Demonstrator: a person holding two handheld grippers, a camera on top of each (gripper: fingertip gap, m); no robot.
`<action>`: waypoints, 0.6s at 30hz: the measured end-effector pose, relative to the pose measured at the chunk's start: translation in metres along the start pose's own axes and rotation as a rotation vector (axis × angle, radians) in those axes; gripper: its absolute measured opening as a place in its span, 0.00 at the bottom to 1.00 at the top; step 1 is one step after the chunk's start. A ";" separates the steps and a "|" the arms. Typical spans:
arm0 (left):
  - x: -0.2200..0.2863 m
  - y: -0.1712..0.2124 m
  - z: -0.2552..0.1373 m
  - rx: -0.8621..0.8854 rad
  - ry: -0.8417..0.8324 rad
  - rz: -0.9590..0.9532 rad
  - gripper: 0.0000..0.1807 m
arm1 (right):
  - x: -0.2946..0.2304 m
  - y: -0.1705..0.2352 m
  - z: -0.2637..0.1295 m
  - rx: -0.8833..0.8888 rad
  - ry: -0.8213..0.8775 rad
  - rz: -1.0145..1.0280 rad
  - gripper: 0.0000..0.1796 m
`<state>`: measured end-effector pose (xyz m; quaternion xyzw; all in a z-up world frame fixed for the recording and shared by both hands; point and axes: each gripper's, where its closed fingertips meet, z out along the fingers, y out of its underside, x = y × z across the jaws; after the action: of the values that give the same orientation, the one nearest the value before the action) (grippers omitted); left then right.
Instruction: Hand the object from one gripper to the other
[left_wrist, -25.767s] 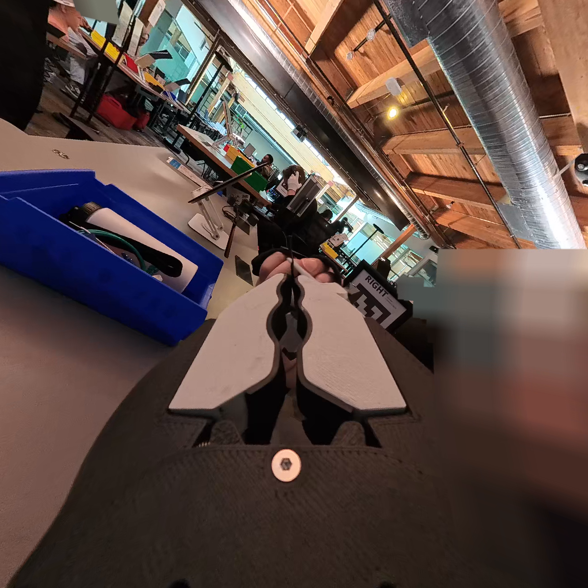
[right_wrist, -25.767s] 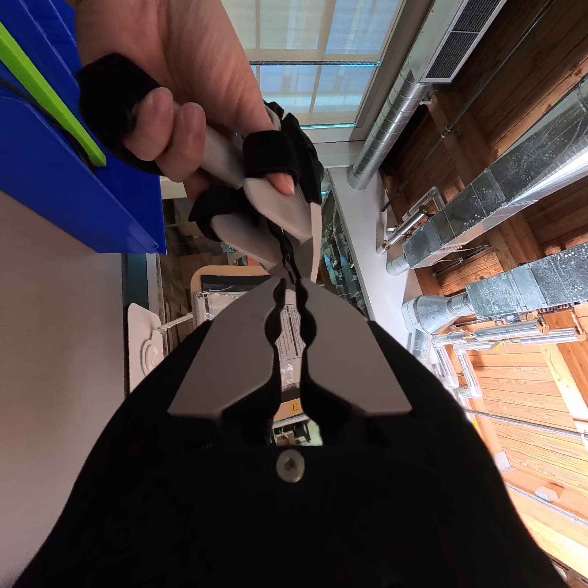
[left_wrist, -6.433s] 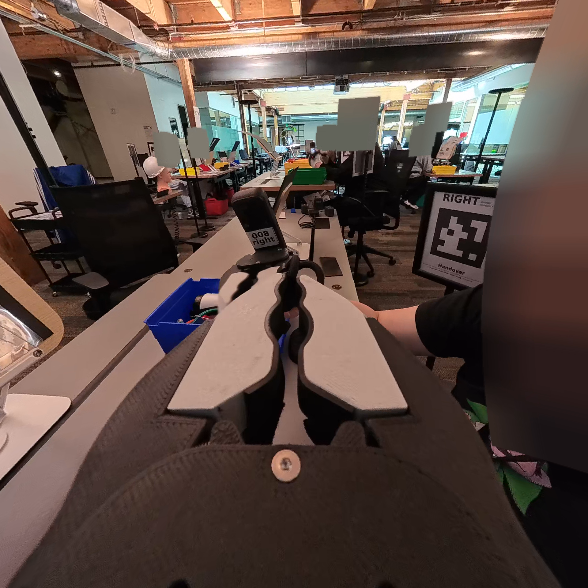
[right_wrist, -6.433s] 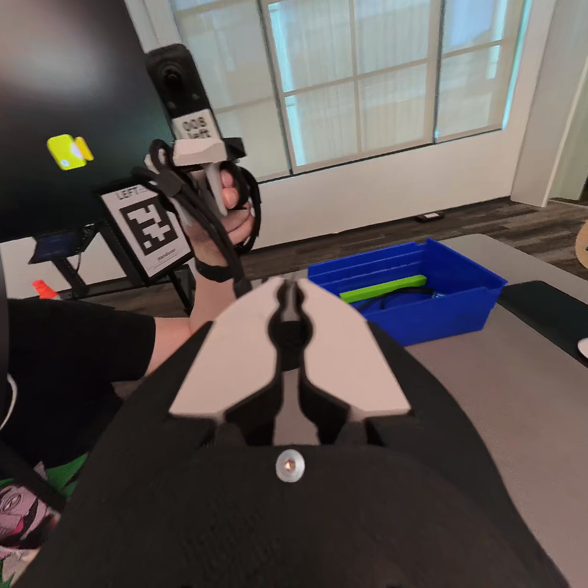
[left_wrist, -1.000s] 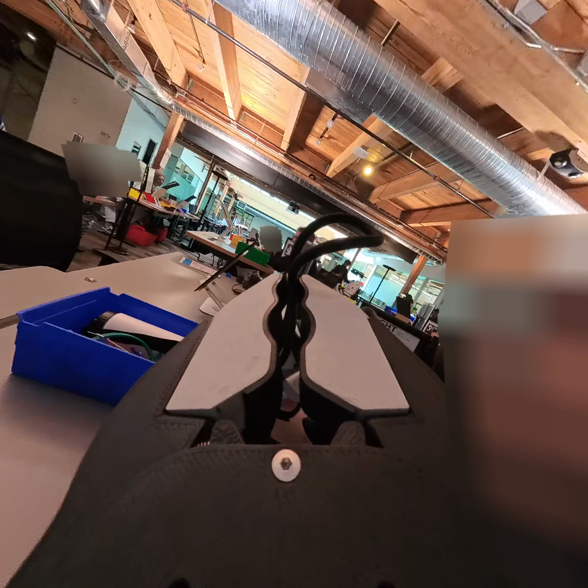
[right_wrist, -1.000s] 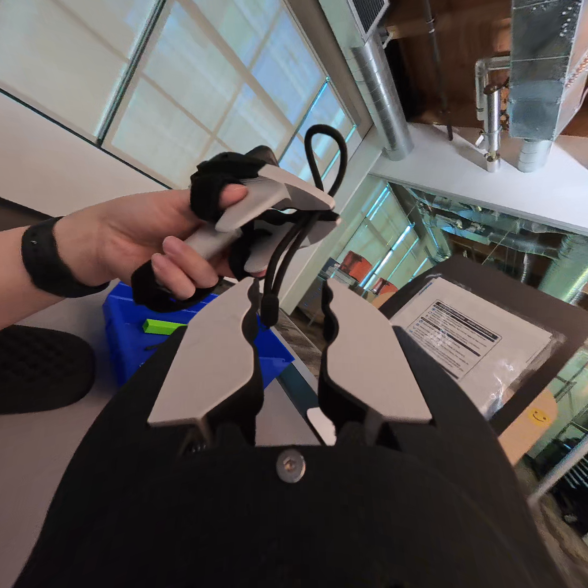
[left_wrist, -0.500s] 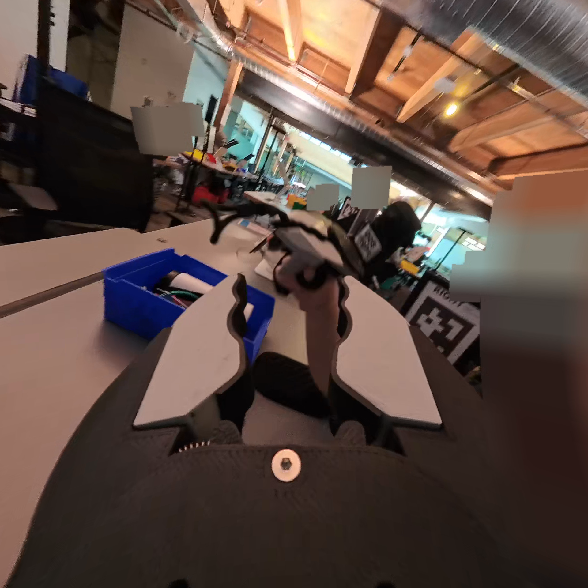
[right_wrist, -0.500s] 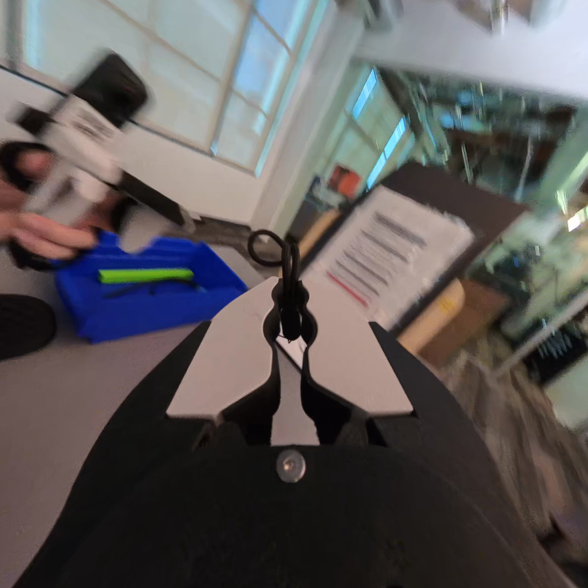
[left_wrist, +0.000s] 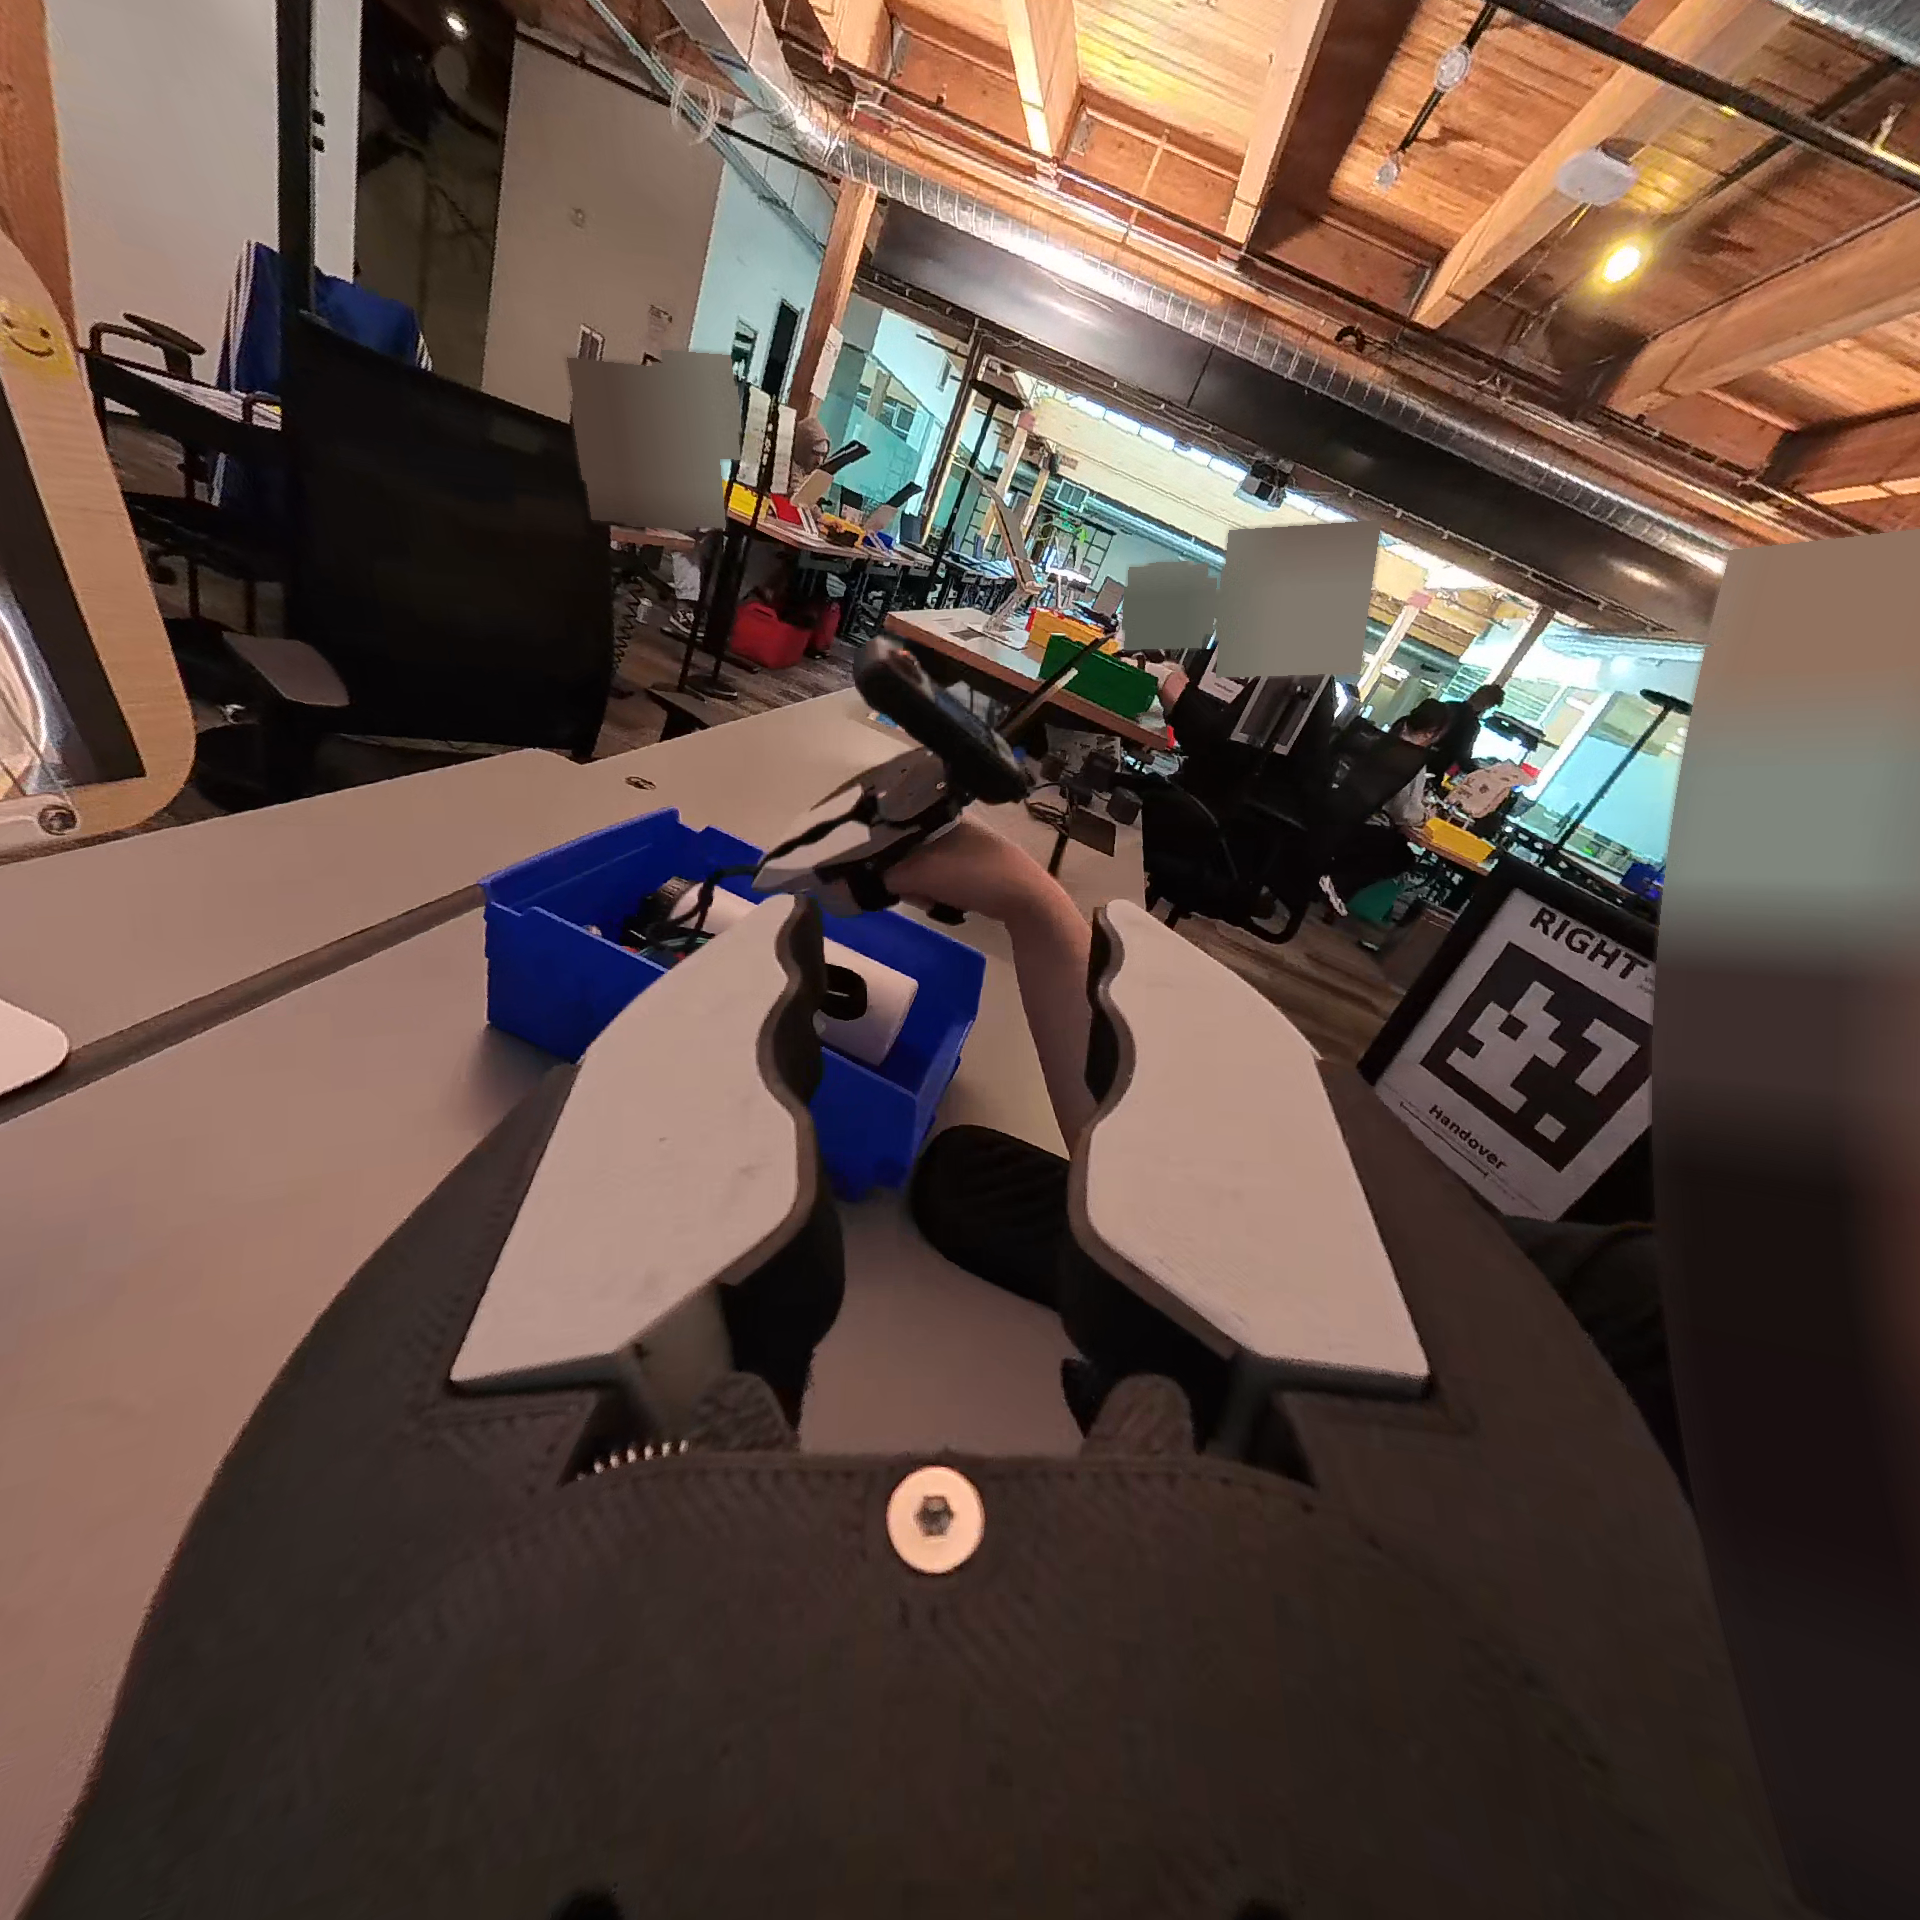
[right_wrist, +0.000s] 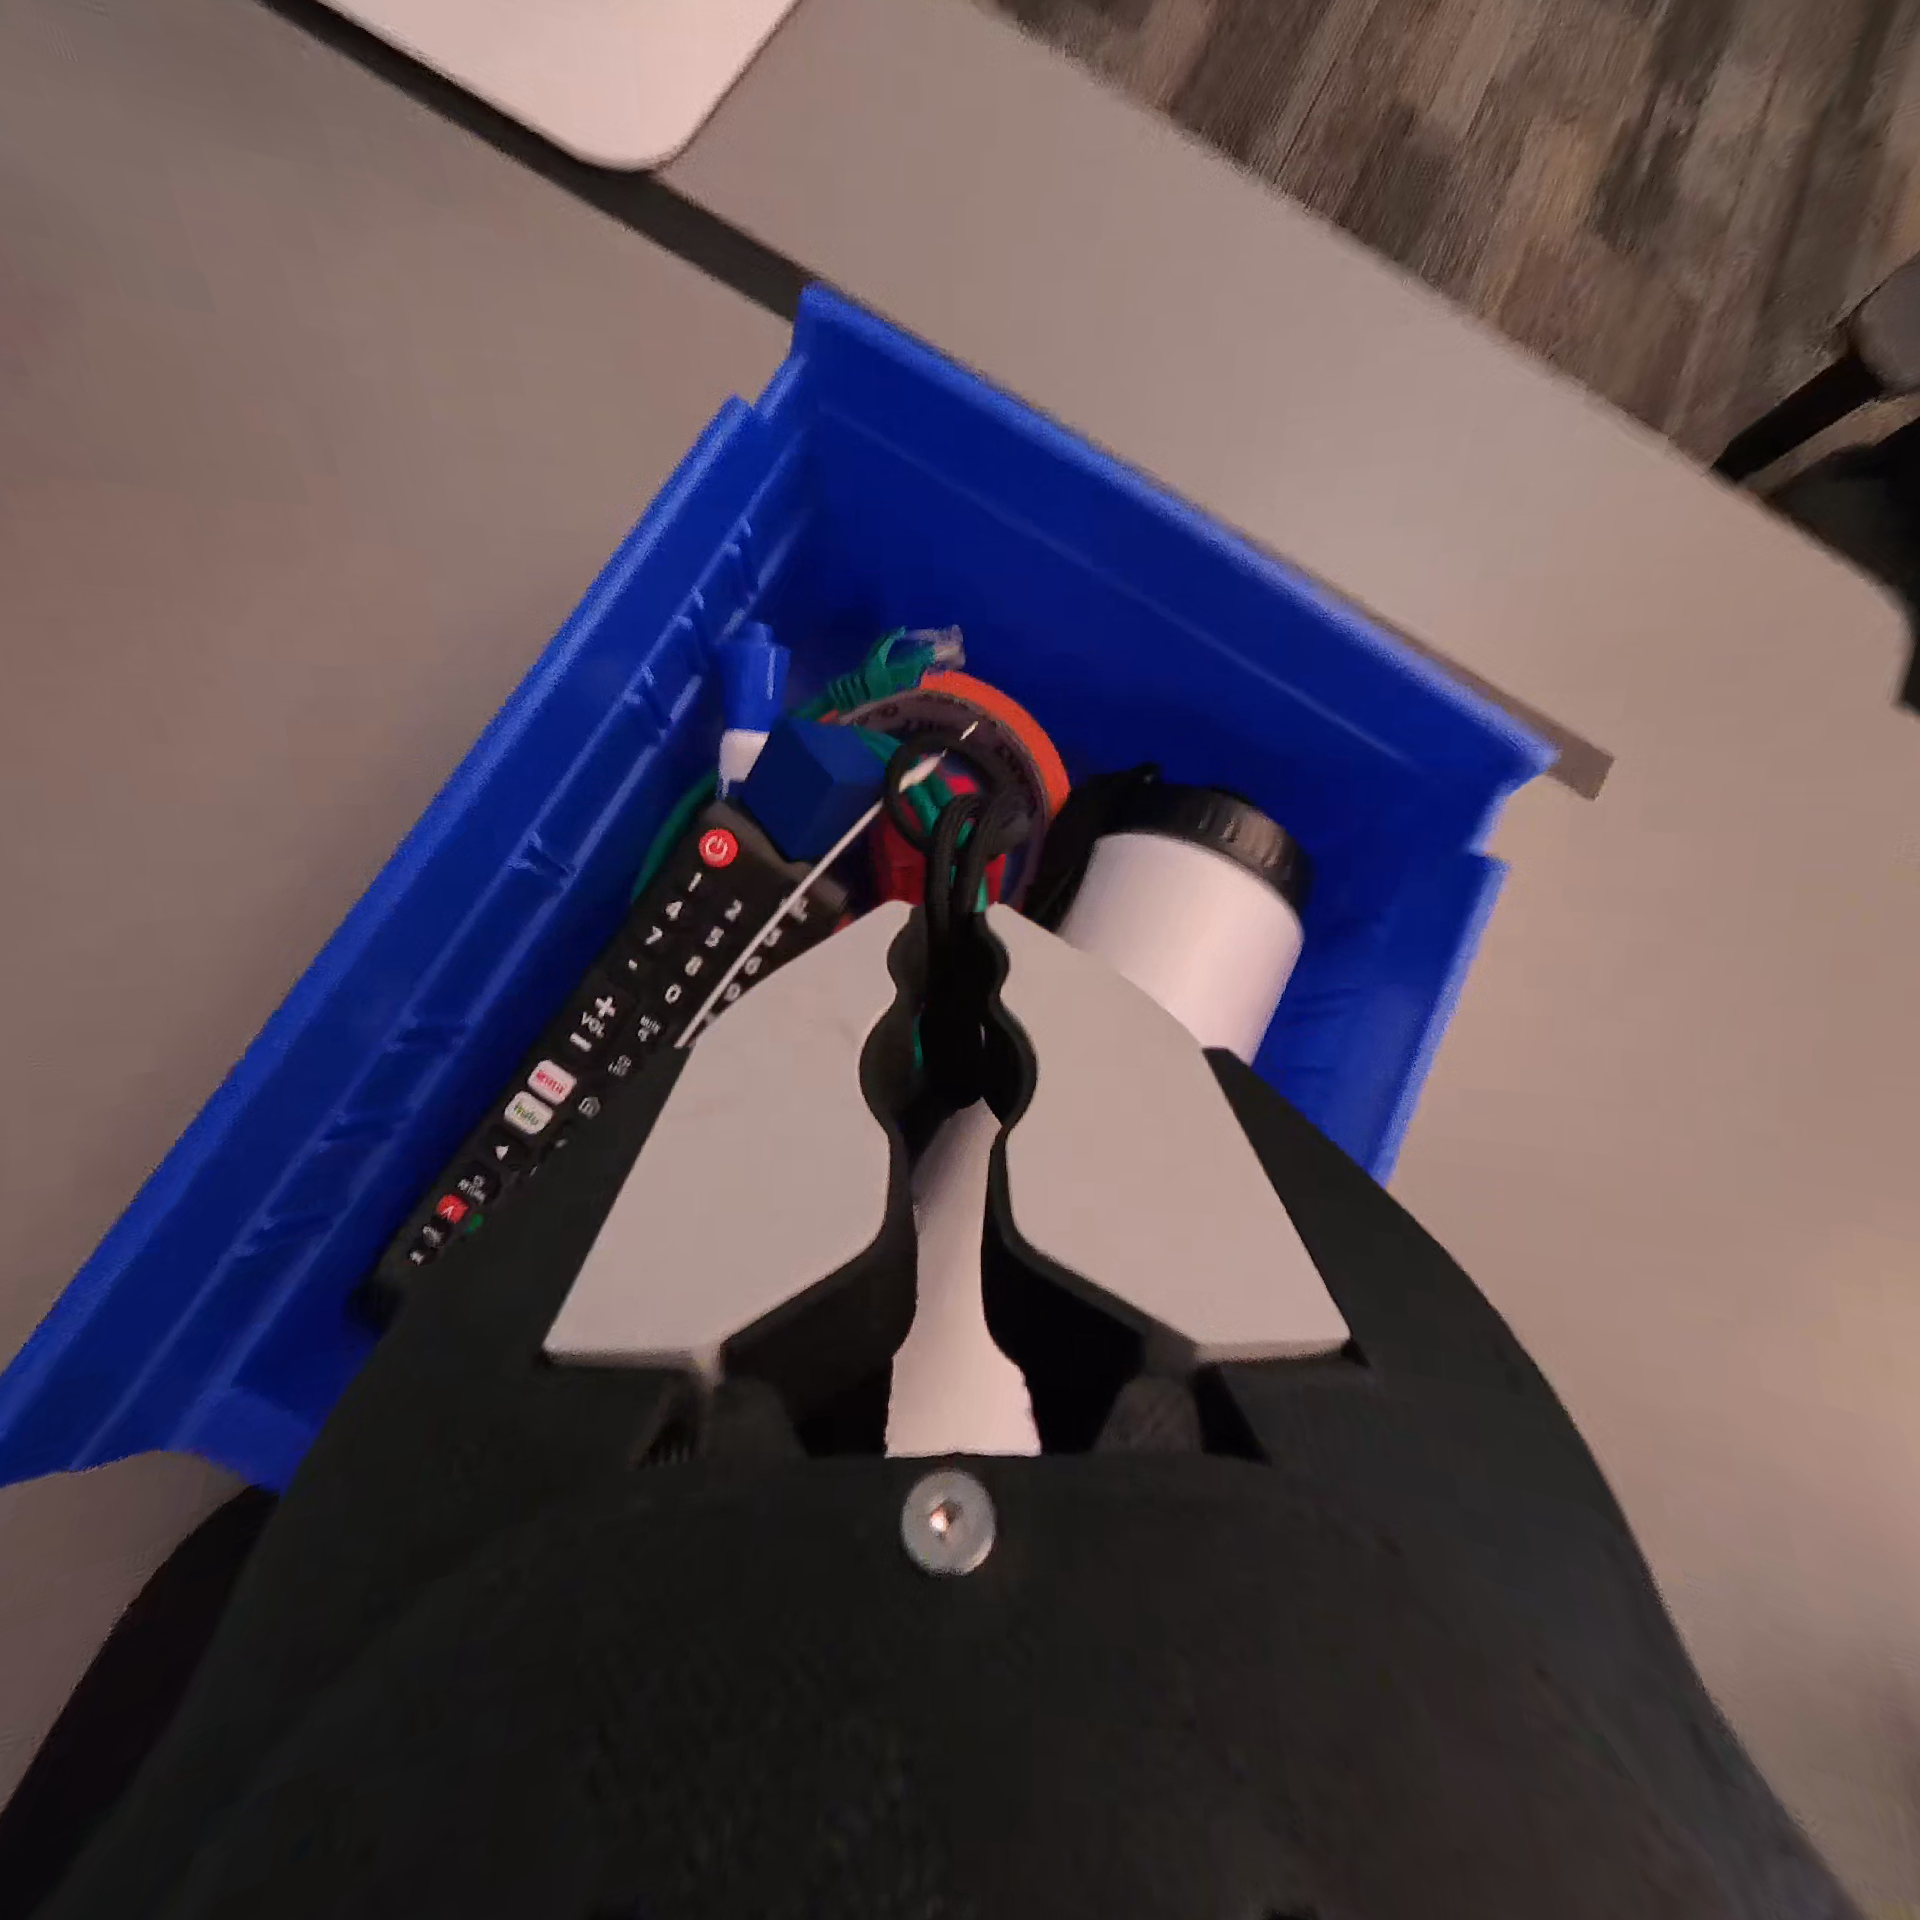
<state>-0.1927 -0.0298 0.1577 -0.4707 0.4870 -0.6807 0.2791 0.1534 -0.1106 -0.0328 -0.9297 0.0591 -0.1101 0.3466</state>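
My right gripper (right_wrist: 951, 916) is shut on a black looped cord (right_wrist: 951, 862). It points down into the blue bin (right_wrist: 1143, 582), with the cord's loop hanging just above the things inside. In the left wrist view the right gripper (left_wrist: 790, 873) shows in a person's hand over the blue bin (left_wrist: 551, 966), with the cord (left_wrist: 717, 896) dangling from its tips. My left gripper (left_wrist: 945, 925) is open and empty, a short way back from the bin above the grey table (left_wrist: 260, 1195).
The bin holds a black remote (right_wrist: 623, 1018), a white cylinder with a black cap (right_wrist: 1184, 935), an orange tape roll (right_wrist: 1023, 727) and green cables. A black pad (left_wrist: 987, 1195) lies beside the bin. A marker sign (left_wrist: 1527, 1049) stands to the right. Spacing between my two grippers at the tips: around 40 centimetres.
My left gripper opened and let go of the cord. My right gripper shut on it, swung away and now points down over the blue bin.
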 end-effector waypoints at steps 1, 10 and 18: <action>-0.001 -0.001 -0.001 -0.001 -0.008 0.004 0.27 | -0.004 0.008 0.005 -0.047 -0.030 0.009 0.05; -0.031 -0.007 -0.017 -0.023 -0.215 0.120 0.29 | -0.027 0.026 0.009 -0.175 -0.138 0.004 0.16; -0.095 -0.039 -0.116 -0.125 -0.872 0.444 0.27 | -0.030 -0.046 -0.101 0.256 0.044 -0.077 0.15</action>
<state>-0.2572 0.1103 0.1492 -0.6125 0.4533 -0.3139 0.5664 0.1011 -0.1341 0.0669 -0.8767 0.0163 -0.1506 0.4565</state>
